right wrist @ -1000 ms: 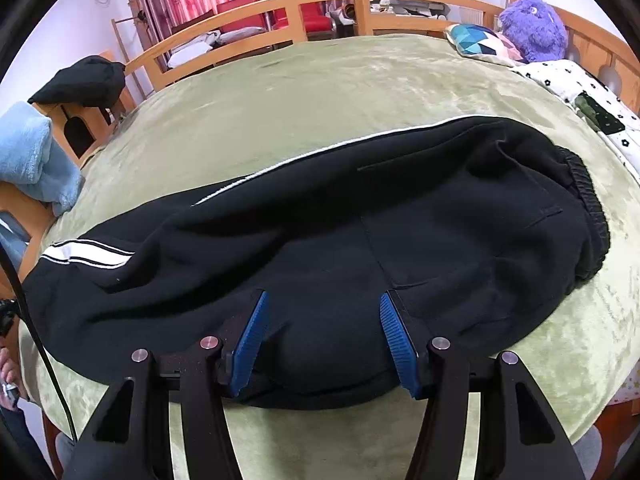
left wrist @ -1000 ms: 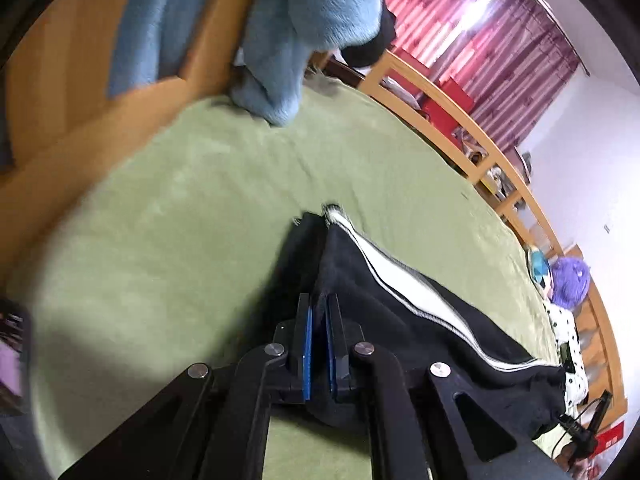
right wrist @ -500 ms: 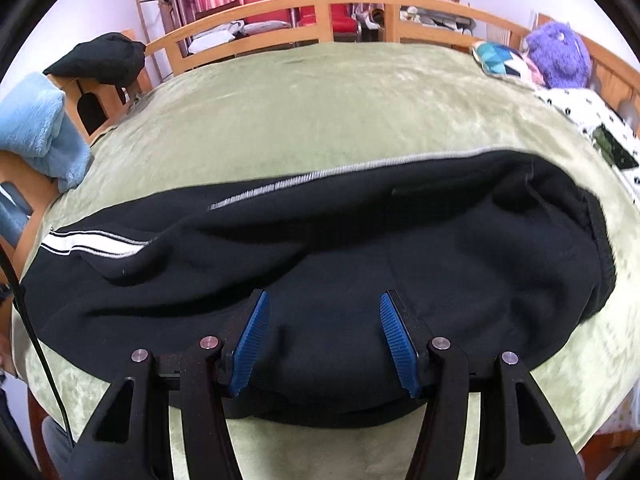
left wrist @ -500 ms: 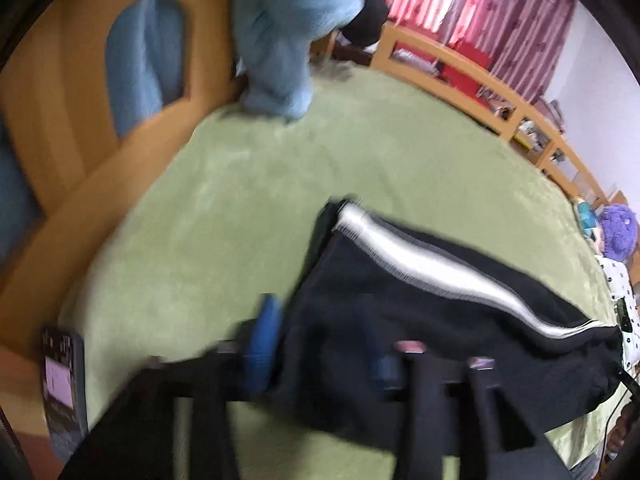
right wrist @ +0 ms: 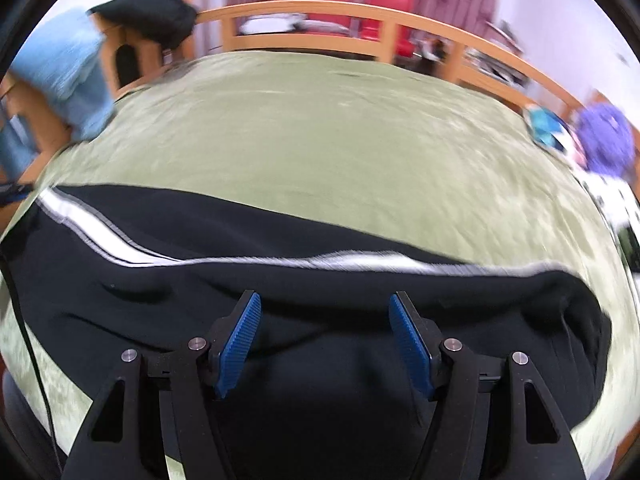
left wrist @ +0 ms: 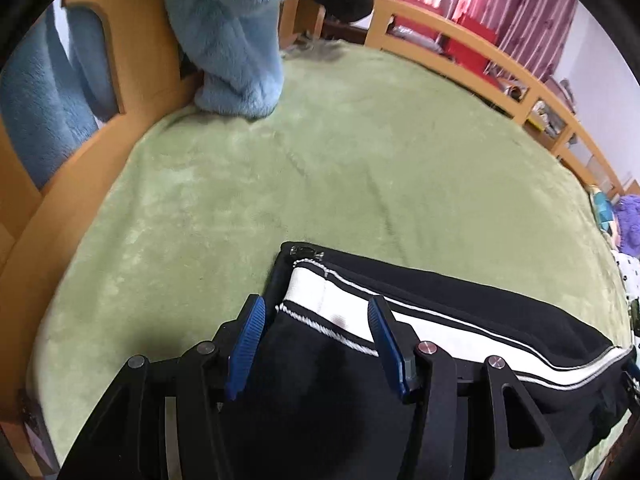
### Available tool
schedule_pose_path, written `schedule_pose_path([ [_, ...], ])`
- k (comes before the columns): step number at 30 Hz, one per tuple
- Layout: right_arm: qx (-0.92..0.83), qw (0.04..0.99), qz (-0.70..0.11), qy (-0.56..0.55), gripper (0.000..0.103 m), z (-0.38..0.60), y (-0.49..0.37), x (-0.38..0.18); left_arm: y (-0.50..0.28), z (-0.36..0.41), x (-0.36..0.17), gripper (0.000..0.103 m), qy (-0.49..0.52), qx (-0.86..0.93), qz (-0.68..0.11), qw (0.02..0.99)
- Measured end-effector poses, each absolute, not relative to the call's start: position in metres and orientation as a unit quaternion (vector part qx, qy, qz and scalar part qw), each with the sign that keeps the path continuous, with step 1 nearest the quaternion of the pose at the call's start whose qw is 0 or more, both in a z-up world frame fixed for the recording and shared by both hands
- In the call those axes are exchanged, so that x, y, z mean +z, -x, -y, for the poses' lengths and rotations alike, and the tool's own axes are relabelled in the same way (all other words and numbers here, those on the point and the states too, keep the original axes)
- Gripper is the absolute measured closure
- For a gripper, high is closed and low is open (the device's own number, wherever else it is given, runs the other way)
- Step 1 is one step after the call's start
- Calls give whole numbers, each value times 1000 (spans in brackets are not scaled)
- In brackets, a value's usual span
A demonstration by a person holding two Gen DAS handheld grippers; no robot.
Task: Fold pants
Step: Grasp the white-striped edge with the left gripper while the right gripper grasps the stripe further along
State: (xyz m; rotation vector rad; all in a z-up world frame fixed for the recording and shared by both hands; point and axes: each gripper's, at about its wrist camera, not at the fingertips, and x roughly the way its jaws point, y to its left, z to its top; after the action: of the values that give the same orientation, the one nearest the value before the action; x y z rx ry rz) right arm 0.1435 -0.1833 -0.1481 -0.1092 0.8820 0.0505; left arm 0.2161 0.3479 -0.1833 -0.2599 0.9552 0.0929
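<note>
Between the left gripper (left wrist: 316, 316) fingers lies the pants (left wrist: 460, 320) cuff (unpinched).

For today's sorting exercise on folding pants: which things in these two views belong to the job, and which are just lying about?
Belongs to the job:
black pants with the white stripe
left gripper, open
right gripper, jaws opening over the cloth
green bed cover they lie on

Just lying about:
blue fleece blanket
purple plush toy
dark garment on the bed frame
</note>
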Motion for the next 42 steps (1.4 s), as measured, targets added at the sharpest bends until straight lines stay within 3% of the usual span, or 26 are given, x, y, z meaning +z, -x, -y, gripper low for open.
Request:
schedule_pose_path([
  [3, 66, 905, -411, 88, 26, 161, -156, -150, -228, -346, -198, 52, 115, 54, -478, 869],
  [8, 161, 875, -434, 143, 26, 117, -186, -170, -241, -335, -213, 54, 102, 47, -496, 861],
  [11, 190, 848, -461, 181, 26, 93, -205, -189, -246, -331, -219, 72, 95, 46, -500, 860],
  [12, 200, 837, -477, 179, 27, 87, -214, -196, -247, -331, -219, 84, 107, 32, -502, 858],
  [13, 203, 832, -486, 175, 28, 84, -220, -200, -247, -331, -220, 86, 118, 21, -504, 856],
  [14, 202, 825, -498, 171, 37, 81, -227, -205, -248, -331, -219, 88, 121, 18, -502, 856],
  [15, 199, 817, -514, 172, 72, 77, -234, -213, -247, -330, -217, 90, 118, 18, -494, 861],
  [16, 198, 807, -527, 180, 100, 73, -239, -221, -243, -328, -211, 91, 109, 13, -482, 869],
  [20, 192, 811, -496, 243, 103, 61, -229, -223, -224, -341, -181, 91, 144, -13, -430, 891],
  [25, 153, 865, -446, 171, 103, 92, -232, -175, -218, -353, -168, 91, 168, -21, -412, 895],
  [29, 142, 881, -428, 141, 103, 110, -245, -149, -231, -343, -188, 90, 137, 8, -449, 883],
  [31, 144, 871, -452, 133, 100, 117, -246, -153, -233, -340, -196, 85, 122, 25, -464, 877],
  [32, 143, 863, -464, 139, 87, 119, -246, -157, -233, -341, -199, 85, 124, 29, -467, 875],
  [33, 137, 859, -471, 147, 64, 124, -240, -161, -232, -344, -201, 84, 133, 28, -468, 873],
  [35, 147, 853, -478, 149, 44, 134, -222, -169, -230, -349, -204, 78, 153, 27, -468, 870],
  [37, 174, 846, -485, 140, 43, 147, -208, -173, -230, -350, -207, 73, 164, 20, -471, 867],
  [39, 188, 837, -494, 142, 29, 156, -199, -175, -230, -349, -210, 73, 166, 20, -475, 864],
  [42, 192, 824, -507, 163, 28, 155, -198, -192, -232, -343, -216, 72, 163, 26, -482, 860],
])
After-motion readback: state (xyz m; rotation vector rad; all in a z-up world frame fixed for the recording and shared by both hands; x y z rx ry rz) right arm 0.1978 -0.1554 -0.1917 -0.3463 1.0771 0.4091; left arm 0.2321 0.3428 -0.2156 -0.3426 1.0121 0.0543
